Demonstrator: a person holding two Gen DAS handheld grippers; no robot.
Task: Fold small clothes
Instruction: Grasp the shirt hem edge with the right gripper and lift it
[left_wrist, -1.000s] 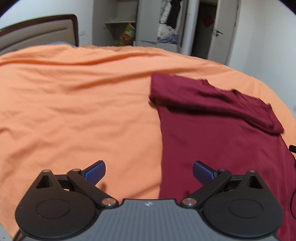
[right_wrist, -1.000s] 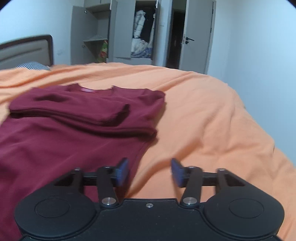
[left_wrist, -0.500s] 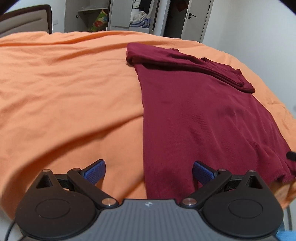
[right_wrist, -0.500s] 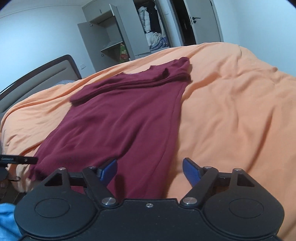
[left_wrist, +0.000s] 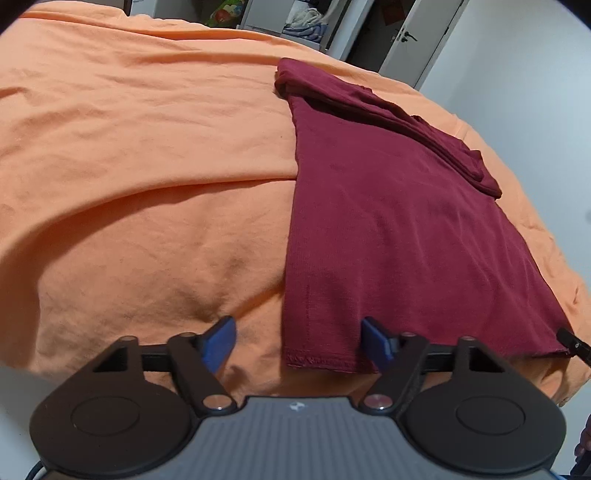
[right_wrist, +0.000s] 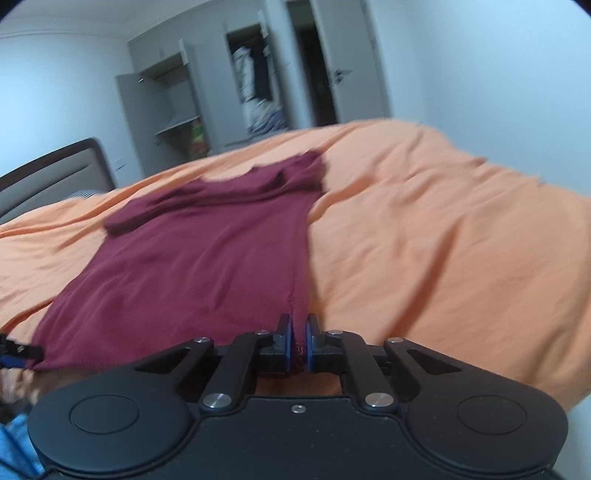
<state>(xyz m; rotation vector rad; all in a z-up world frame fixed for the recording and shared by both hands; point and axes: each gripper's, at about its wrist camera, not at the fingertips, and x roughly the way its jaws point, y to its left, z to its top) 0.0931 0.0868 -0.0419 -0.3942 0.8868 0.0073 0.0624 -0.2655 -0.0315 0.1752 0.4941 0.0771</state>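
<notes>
left claw (left_wrist: 298, 341) wide open, right claw (right_wrist: 299, 345) pinched closed

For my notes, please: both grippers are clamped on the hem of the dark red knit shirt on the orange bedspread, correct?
Only the right gripper is shut on the dark red knit shirt. The left wrist view shows the left gripper open, straddling the hem's corner.

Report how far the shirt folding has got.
Done: the maroon shirt lies flat on the orange bedspread, sleeves folded across its top. In hand: the right gripper pinches one hem corner; the left gripper is open at the other. Left: folding the body.
</notes>
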